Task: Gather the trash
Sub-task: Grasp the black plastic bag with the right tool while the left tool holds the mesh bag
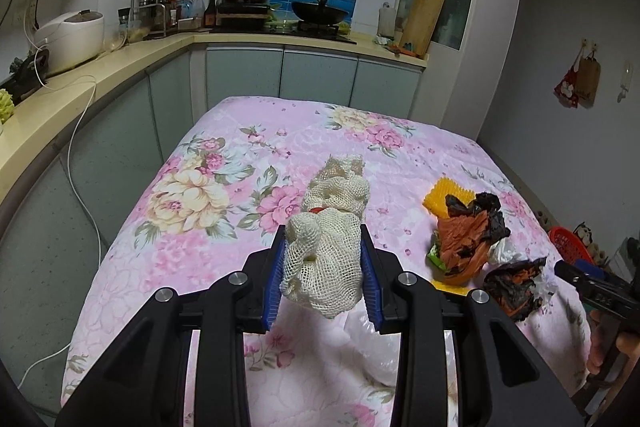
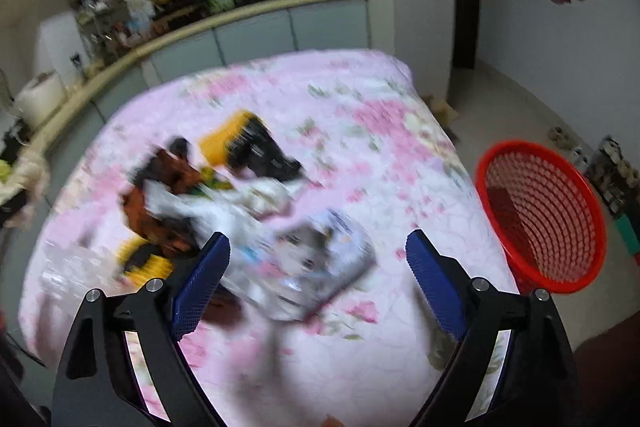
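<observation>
My left gripper (image 1: 325, 247) is shut on a cream mesh net bag (image 1: 326, 251), held above the floral tablecloth (image 1: 208, 195); the net's far end rests on the cloth. A heap of orange and black crumpled wrappers (image 1: 470, 235) with a yellow comb-like piece (image 1: 442, 197) lies to its right. In the blurred right wrist view my right gripper (image 2: 318, 247) stands open above a pale printed packet (image 2: 316, 263), with white crumpled paper (image 2: 224, 203) and the orange and black wrappers (image 2: 160, 187) behind it. The pads touch nothing.
A red plastic basket (image 2: 540, 215) stands on the floor off the table's right edge. Kitchen counters (image 1: 80, 83) with a rice cooker (image 1: 72, 35) and a stove run along the left and far sides. A clear plastic bag (image 1: 372, 347) lies under my left gripper.
</observation>
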The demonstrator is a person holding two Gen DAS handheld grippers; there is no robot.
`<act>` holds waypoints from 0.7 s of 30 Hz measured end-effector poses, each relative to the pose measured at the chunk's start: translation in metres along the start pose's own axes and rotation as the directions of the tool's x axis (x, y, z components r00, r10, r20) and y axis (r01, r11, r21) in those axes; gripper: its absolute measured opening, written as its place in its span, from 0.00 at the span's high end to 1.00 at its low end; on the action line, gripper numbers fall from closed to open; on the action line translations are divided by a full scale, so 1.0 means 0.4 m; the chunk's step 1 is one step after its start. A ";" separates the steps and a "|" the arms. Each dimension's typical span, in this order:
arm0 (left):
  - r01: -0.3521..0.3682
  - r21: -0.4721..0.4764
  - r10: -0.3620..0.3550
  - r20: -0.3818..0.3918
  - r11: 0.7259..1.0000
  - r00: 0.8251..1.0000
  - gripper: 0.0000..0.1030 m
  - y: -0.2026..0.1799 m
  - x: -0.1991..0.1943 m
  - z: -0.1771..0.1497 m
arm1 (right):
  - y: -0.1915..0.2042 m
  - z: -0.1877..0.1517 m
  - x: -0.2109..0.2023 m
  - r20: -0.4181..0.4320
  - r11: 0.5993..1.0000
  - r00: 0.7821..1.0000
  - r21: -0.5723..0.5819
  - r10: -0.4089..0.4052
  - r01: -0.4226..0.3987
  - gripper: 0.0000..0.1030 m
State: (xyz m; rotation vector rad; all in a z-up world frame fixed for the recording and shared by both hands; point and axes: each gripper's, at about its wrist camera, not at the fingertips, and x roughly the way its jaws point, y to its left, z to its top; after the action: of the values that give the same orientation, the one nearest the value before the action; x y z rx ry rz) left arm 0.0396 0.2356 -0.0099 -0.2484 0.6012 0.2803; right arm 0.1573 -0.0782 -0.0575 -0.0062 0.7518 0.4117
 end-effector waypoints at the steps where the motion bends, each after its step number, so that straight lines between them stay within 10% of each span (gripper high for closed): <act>1: 0.001 0.000 -0.001 0.001 1.000 1.000 0.69 -0.001 0.001 0.002 | 0.014 0.006 -0.006 0.007 1.000 1.000 -0.018 0.013 -0.012 0.16; 13: 0.007 0.000 -0.007 -0.014 1.000 1.000 0.69 -0.006 0.046 0.042 | 0.055 0.164 0.228 -0.092 0.991 0.995 -0.129 0.025 -0.037 0.22; 21: -0.011 -0.016 0.011 -0.021 1.000 1.000 0.69 0.008 0.078 0.070 | 0.059 0.168 0.363 -0.246 0.983 0.968 -0.160 0.053 -0.095 0.48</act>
State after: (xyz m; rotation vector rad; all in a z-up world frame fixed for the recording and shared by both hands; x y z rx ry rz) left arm 0.0776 0.2529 -0.0063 -0.2641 0.6209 0.2935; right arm 0.2880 0.0061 -0.1013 -0.1921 0.9563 0.5525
